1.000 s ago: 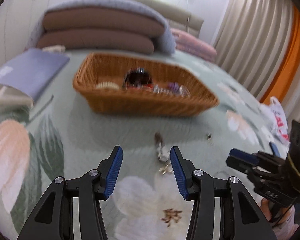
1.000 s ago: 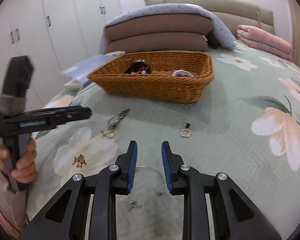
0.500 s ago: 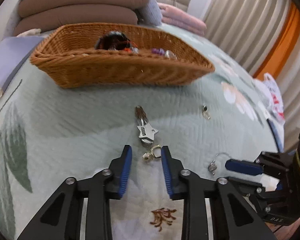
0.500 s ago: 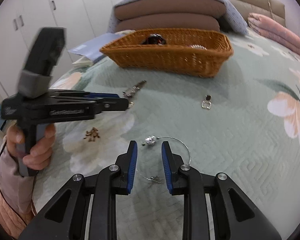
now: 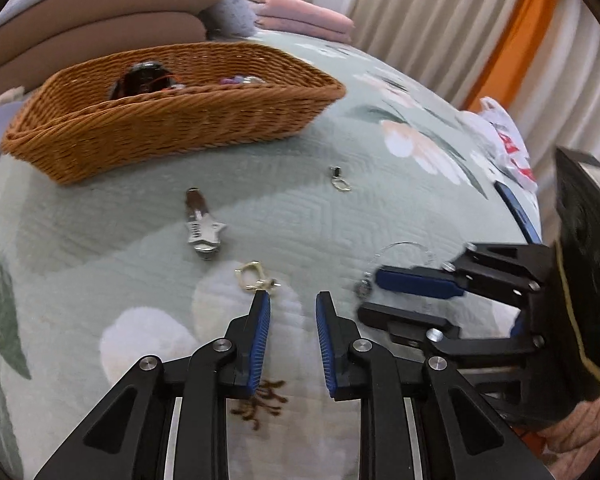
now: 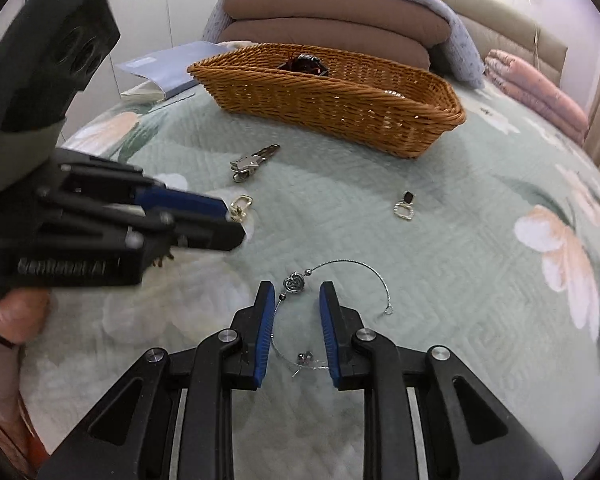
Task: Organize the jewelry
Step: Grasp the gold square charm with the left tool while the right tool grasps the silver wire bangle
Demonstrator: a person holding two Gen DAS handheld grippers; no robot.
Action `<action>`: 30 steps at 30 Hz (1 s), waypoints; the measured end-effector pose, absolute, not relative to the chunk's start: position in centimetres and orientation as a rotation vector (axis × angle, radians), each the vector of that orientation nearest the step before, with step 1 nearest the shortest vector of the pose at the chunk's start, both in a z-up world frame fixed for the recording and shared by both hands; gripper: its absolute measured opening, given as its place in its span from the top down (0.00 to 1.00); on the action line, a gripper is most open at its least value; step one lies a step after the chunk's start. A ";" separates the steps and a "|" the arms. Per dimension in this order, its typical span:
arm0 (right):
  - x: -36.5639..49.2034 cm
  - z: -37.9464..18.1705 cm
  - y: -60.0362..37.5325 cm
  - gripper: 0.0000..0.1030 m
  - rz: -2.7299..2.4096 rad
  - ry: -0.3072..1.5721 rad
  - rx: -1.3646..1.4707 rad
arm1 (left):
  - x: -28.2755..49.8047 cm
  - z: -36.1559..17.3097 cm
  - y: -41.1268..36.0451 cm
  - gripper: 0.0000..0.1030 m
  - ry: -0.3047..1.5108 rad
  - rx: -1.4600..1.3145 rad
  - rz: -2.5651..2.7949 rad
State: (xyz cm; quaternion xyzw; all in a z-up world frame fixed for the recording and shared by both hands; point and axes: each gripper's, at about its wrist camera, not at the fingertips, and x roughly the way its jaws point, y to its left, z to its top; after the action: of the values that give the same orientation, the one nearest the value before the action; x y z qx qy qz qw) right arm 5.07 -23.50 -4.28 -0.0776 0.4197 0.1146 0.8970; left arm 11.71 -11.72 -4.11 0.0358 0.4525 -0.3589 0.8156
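Note:
A wicker basket with some jewelry in it stands on the floral bed cover. In front of it lie a silver star hair clip, a gold earring, a dark-stone earring and a silver wire bracelet with a heart charm. My left gripper is open and empty, its left fingertip just below the gold earring. My right gripper is open, low over the bracelet, with the heart charm between its fingertips.
Stacked brown cushions under a grey blanket and folded pink bedding lie behind the basket. A blue folder lies at the far left. A white plastic bag sits at the bed's right edge by curtains.
Both grippers came down and forward toward the bed cover. The left narrowed its jaws and now sits right of the gold earring. The right closed in on the bracelet's heart charm.

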 end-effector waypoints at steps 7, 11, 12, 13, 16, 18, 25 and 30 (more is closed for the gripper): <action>5.1 -4.2 -24.0 0.73 0.266 0.864 -0.140 | 12.0 -4.3 -12.5 0.77 0.925 0.170 -0.615; 5.2 -4.4 -23.4 0.73 0.262 0.860 -0.162 | 11.7 -4.5 -13.6 0.77 0.905 0.217 -0.587; 5.3 -4.5 -23.4 0.73 0.261 0.860 -0.157 | 11.9 -4.5 -13.7 0.77 0.908 0.212 -0.586; 5.5 -4.5 -23.4 0.73 0.260 0.861 -0.149 | 12.0 -4.5 -13.6 0.77 0.910 0.202 -0.587; 6.2 -4.5 -23.8 0.74 0.262 0.873 -0.102 | 12.2 -4.6 -13.5 0.77 0.916 0.182 -0.591; 6.5 -4.5 -23.8 0.74 0.256 0.877 -0.098 | 12.0 -4.6 -13.6 0.77 0.909 0.193 -0.588; 6.4 -4.6 -23.4 0.87 0.232 0.866 -0.127 | 11.8 -4.7 -14.0 0.77 0.899 0.214 -0.586; 5.9 -4.2 -24.4 0.87 0.278 0.846 -0.074 | 11.5 -4.8 -14.4 0.77 0.886 0.240 -0.575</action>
State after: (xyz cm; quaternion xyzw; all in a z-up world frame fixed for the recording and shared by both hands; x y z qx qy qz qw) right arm 5.93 -24.36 -4.21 -0.0357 0.4093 0.1344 0.9018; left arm 11.50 -14.40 -4.83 0.1143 0.4218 -0.2737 0.8568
